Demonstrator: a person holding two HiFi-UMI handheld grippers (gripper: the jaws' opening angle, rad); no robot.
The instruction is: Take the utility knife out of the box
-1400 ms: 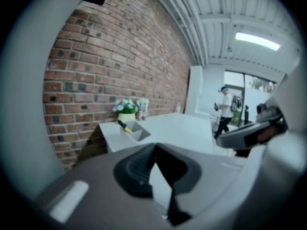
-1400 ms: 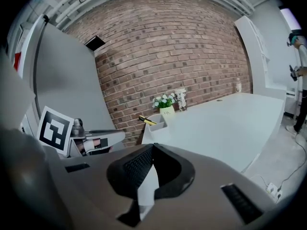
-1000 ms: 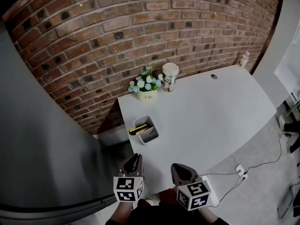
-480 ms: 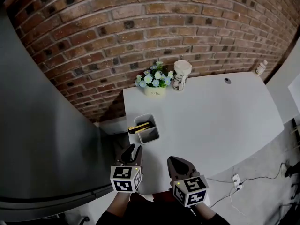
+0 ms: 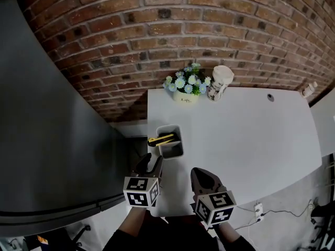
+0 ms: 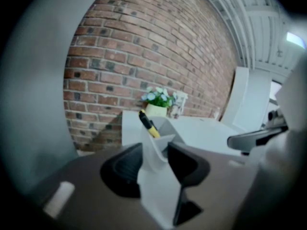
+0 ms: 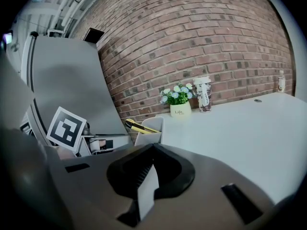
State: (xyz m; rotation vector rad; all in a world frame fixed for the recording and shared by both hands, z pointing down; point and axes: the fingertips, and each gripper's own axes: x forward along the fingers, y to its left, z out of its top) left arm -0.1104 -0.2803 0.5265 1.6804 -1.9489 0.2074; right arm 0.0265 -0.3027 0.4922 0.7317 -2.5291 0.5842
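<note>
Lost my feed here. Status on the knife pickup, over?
Left gripper open, jaws just been opening, nothing between them. Right gripper shut, empty. Utility knife leaning in box at table corner, untouched. Nothing blocks the box.

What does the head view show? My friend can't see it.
A yellow knife sticks out of a grey box on a white table. Nearer, two grippers hover: the left gripper, whose empty jaws have just been opening, and the right gripper, shut. A cup and flowers stand by a brick wall.
</note>
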